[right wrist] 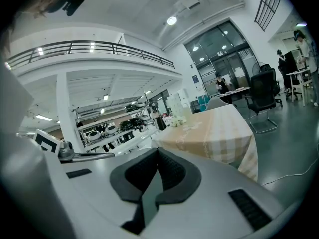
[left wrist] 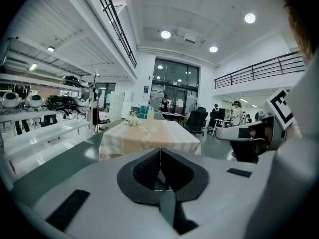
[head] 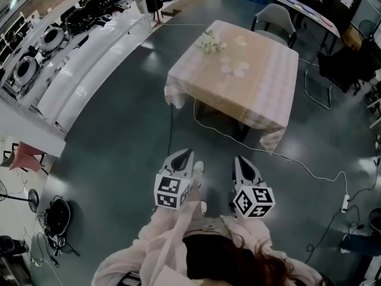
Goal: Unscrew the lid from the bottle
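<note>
A clothed table [head: 262, 94] stands on grey floor [head: 119, 136]; the bottle [head: 239, 51] stands near its far edge; left gripper [head: 184, 155] and right gripper [head: 239, 159] hover well short, jaws together, empty.

Pink sleeves [head: 168, 230]; white left gripper [head: 186, 152] & right gripper [head: 239, 159] w/ b&w cubes [head: 171, 191].

The person stood on the grey floor, left gripper [head: 183, 157] beside right gripper [head: 243, 163], both well short of the cloth-covered table [head: 262, 88] bearing a pale bottle [head: 238, 53] and flowers [head: 209, 42].
</note>
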Available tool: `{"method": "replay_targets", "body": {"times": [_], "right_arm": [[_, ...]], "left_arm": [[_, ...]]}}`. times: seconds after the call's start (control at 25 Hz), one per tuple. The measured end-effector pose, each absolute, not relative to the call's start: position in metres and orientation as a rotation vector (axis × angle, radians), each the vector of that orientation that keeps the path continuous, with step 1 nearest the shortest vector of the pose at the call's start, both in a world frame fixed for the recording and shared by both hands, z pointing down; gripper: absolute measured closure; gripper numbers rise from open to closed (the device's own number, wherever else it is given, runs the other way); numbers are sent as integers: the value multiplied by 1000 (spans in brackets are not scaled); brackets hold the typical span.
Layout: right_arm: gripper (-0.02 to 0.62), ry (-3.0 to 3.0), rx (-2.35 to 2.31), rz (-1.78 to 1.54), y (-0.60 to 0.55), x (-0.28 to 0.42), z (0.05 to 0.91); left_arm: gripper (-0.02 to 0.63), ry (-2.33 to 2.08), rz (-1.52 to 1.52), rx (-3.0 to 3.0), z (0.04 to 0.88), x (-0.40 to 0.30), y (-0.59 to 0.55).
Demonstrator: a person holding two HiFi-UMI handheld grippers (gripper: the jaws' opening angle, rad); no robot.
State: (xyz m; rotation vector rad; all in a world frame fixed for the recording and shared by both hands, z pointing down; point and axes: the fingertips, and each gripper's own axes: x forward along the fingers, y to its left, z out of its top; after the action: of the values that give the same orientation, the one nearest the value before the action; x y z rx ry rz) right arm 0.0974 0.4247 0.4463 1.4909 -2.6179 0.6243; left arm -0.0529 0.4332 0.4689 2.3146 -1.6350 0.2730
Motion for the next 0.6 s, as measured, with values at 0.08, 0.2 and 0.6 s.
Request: {"method": "replay_targets", "body": {"times": [0.08, 0.2, 0.6], "right_arm": [[583, -2619, 1485, 625, 415, 95, 448], [583, -2619, 1486, 626, 395, 93, 449], [583, -2590, 1519, 659, 295, 92, 449]], "left_arm": [[578, -1630, 273, 2319, 469, -52, 422], [578, -1625, 273, 2323, 470, -53, 399], [580, -1600, 294, 2347, 458, -54, 293]]}}
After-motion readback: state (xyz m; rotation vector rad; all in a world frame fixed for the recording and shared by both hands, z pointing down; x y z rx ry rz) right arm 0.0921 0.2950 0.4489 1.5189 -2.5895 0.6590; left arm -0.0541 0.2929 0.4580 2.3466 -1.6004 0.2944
